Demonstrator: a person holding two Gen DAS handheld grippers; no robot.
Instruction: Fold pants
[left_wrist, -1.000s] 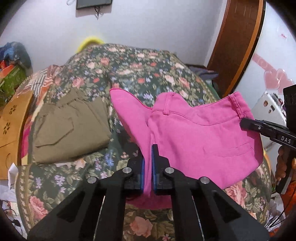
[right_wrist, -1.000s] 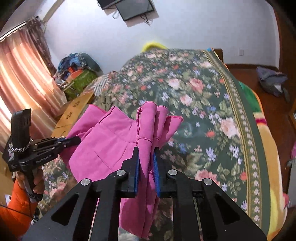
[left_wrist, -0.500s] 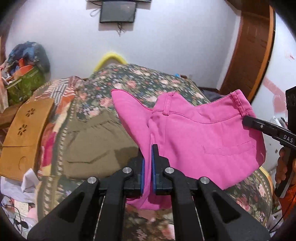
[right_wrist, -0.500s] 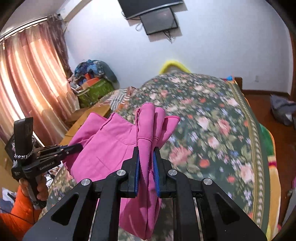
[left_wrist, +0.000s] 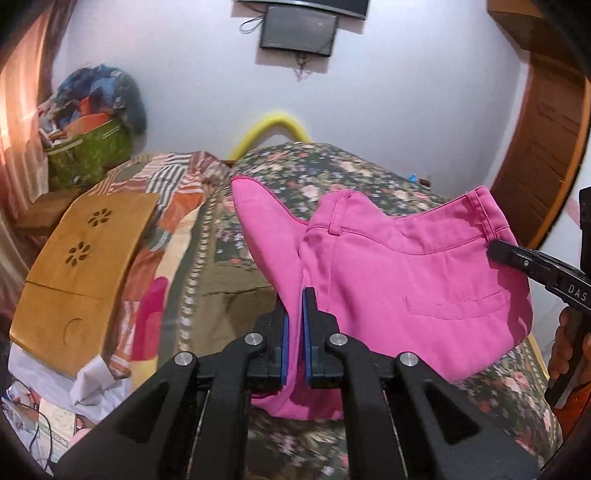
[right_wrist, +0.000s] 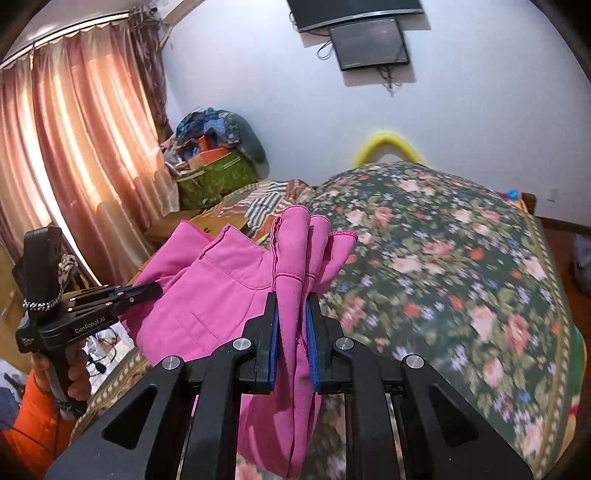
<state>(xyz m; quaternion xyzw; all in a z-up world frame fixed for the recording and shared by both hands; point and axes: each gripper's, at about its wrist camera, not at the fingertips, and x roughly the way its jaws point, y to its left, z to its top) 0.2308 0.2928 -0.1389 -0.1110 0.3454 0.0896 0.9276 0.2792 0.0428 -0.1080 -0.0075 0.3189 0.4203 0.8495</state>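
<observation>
So, left wrist view first:
Left hand-held gripper (left_wrist: 294, 325): clamped shut on a fold of the pink pants (left_wrist: 417, 295), blue pads squeezing the fabric from both sides.
Pink pants: hanging in the air over the bed (left_wrist: 332, 170), waistband on top, a welt pocket facing the camera, one corner poking up toward the bed's far edge.
Right hand-held gripper (left_wrist: 496, 251): comes in from the right and its tip is at the waistband's right end; can't see the pads from here.
Olive garment (left_wrist: 236, 295): lying flat on the bed, near its left edge, partly hidden behind the pink fabric.
Wooden board (left_wrist: 85, 266): off the bed's left edge, has flower-shaped cutouts.

Right wrist view:
Right hand-held gripper (right_wrist: 292, 325): closed tight on a bunched stack of pink layers that stick up between the pads.
Pink pants (right_wrist: 221, 295): stretched out to the left, lifted above the bed's (right_wrist: 461, 258) near left corner, rest of it dangling below the gripper.
Left hand-held gripper (right_wrist: 155, 288): pinching the far end of the fabric, held by a hand (right_wrist: 70, 373) with an orange sleeve (right_wrist: 29, 435).
Curtains (right_wrist: 74, 147): pinkish, glowing, along the left wall.
</observation>
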